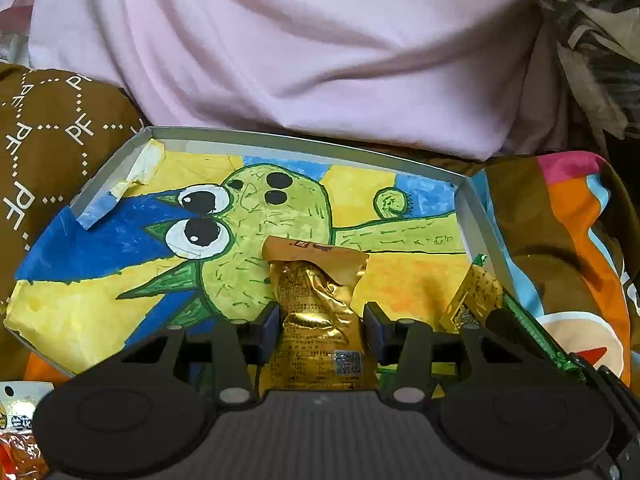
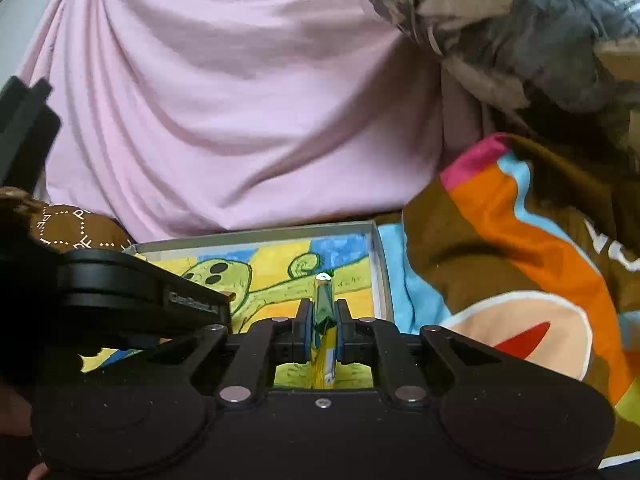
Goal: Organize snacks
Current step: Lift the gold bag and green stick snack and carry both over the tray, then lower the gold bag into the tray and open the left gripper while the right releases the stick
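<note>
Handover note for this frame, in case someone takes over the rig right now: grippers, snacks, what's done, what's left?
Left gripper: jaws apart around the gold snack packet, which sits over the painted tray; whether they grip it is unclear.
Right gripper: shut on a green-and-yellow snack packet, held above the tray's right side.
Done: both packets brought over the tray.
Left: set both down inside; more packets show at the left view's bottom-left corner.
</note>
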The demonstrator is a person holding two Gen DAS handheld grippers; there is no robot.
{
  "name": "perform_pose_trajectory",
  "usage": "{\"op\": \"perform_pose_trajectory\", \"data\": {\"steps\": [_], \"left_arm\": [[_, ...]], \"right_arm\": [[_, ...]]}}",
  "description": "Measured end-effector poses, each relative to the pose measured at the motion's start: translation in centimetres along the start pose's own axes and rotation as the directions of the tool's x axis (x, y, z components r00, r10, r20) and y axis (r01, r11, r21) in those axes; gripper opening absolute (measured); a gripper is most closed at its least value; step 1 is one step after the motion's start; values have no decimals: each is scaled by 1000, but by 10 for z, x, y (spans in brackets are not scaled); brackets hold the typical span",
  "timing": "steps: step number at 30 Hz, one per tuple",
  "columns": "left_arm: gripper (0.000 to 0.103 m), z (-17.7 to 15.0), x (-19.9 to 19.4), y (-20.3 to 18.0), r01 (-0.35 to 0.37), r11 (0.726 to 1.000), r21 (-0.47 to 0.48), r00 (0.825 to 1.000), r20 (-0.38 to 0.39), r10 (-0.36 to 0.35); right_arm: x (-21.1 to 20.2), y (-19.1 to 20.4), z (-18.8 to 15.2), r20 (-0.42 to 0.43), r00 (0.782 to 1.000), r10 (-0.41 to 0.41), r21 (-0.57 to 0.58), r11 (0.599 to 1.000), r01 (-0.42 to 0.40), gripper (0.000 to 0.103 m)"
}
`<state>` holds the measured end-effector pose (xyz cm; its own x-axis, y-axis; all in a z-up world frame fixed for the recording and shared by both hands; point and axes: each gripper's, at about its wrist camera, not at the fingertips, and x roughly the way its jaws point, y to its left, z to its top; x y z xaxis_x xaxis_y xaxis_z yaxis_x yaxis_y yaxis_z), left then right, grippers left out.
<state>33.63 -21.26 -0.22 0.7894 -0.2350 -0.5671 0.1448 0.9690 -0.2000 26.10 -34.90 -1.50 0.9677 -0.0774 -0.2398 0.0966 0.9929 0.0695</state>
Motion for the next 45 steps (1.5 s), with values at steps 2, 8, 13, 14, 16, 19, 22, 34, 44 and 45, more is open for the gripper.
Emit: {"op": "perform_pose_trajectory", "data": {"steps": [2, 8, 13, 14, 16, 19, 22, 34, 44, 45], "left_arm": [[50, 1, 1, 1, 5, 1000, 1, 1000, -11, -5], [54, 2, 3, 4, 7, 1000, -17, 1000, -30, -7], [58, 5, -5, 5, 11, 1000, -13, 1000, -5, -11], [59, 7, -7, 5, 10, 1000, -14, 1000, -1, -10], [64, 9, -12, 6, 4, 1000, -17, 1000, 11, -4], [71, 12, -22, 11, 1, 999, -43, 1000, 31, 0], [80, 13, -36, 17, -5, 998, -66, 998, 55, 9], [102, 1, -119, 36, -32, 998, -55, 984, 174, 41], [103, -29, -183, 63, -62, 996, -70, 980, 187, 74], [103, -32, -188, 65, -65, 996, -68, 979, 188, 77]], "right_arm": [[3, -3, -2, -10, 1000, -20, 10, 1000, 20, 16], [5, -12, -5, -34, 998, -45, 47, 998, 46, 29], [1, -3, -5, -14, 1000, -16, 3, 1000, 16, 60], [-1, 0, -4, -8, 1000, -14, -6, 1000, 14, 64], [-5, 3, -4, 12, 999, -33, -19, 999, 33, 83], [-12, 2, 0, 24, 999, -41, -16, 999, 41, 85], [-25, -1, 5, 44, 998, -55, 5, 999, 54, 96], [-93, -2, 31, 52, 998, -43, 109, 993, 37, 102], [-147, 9, 34, 47, 998, -40, 112, 993, 34, 102], [-152, 10, 33, 49, 998, -38, 109, 994, 33, 102]]}}
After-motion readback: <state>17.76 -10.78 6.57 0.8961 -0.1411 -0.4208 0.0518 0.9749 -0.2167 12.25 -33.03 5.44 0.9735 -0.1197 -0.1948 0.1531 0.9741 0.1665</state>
